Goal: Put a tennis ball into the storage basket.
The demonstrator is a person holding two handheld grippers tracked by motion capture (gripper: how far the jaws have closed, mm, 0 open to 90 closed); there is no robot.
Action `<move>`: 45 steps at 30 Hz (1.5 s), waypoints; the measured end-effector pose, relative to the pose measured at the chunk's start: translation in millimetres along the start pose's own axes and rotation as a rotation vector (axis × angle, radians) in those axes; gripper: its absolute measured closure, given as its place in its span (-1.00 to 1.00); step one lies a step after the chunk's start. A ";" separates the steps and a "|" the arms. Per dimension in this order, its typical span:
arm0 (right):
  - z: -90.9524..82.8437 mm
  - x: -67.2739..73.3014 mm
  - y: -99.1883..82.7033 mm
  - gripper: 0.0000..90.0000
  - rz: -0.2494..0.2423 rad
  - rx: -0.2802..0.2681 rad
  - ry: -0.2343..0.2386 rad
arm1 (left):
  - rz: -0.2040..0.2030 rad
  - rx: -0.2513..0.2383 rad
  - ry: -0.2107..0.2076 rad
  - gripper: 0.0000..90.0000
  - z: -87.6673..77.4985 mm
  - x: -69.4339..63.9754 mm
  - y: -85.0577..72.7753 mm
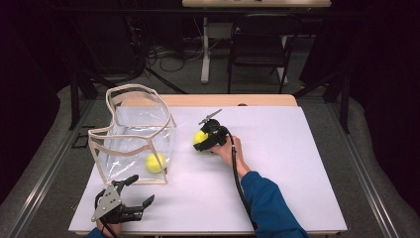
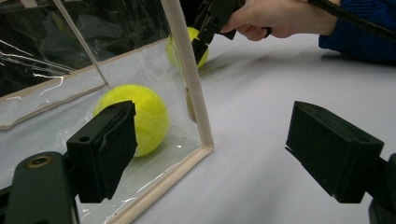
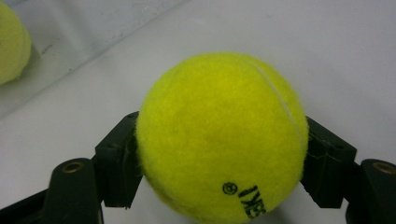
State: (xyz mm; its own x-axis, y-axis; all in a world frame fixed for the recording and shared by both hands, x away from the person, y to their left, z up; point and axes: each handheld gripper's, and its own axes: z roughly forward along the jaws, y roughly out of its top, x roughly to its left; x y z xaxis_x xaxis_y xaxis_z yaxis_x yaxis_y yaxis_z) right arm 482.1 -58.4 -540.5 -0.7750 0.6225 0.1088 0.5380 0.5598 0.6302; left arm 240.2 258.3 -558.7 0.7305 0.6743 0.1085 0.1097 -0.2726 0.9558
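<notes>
Nearest, left tongs (image 1: 136, 194) sit wide apart, gripping nothing, at the near-left edge of the white worktop (image 1: 277, 163). Just beyond, clear soft-walled plastic bag with beige trim (image 1: 133, 134) contains one yellow tennis ball (image 1: 155, 162). Farther right, right tongs (image 1: 202, 141) clamp a second yellow tennis ball (image 3: 222, 137) mid-worktop.

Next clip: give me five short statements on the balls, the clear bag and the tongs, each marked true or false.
1. The right tongs are closed on a tennis ball. True.
2. The left tongs hold a ball. False: they stand open, holding nothing.
3. A second ball lies inside the clear bag. True.
4. The bag lies flat. False: it stands upright, mouth open.
5. The gripped ball is inside the bag. False: it is outside, over the white table.
</notes>
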 end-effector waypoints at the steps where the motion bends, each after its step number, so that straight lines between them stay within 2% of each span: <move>1: -0.9 0.2 0.2 -0.43 -0.005 -0.005 -0.001 | 0.001 0.000 0.000 -0.65 -0.1 0.0 0.1; 10: -11.7 4.7 0.1 -0.43 -0.027 -0.022 -0.015 | 0.000 0.000 0.001 -0.65 0.0 -0.1 0.1; 22: -28.1 8.0 0.9 -0.43 -0.032 -0.056 -0.032 | 0.004 0.000 0.001 -0.65 0.0 -0.4 0.2; 31: -36.5 14.6 3.9 -0.43 -0.055 -0.089 -0.025 | 0.003 0.003 0.001 -0.65 0.5 -0.5 0.2; 45: -51.7 18.6 6.1 -0.43 -0.061 -0.108 -0.020 | 0.006 0.001 0.002 -0.65 -0.4 -0.6 0.5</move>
State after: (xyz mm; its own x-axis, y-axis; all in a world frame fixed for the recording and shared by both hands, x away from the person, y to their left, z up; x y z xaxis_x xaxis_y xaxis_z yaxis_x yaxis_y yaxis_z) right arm 453.9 -71.7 -494.9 -0.7979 0.6005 0.0527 0.4501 0.5353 0.7147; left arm 239.5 258.1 -558.2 0.7296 0.6741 0.1150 0.1059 -0.2776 0.9549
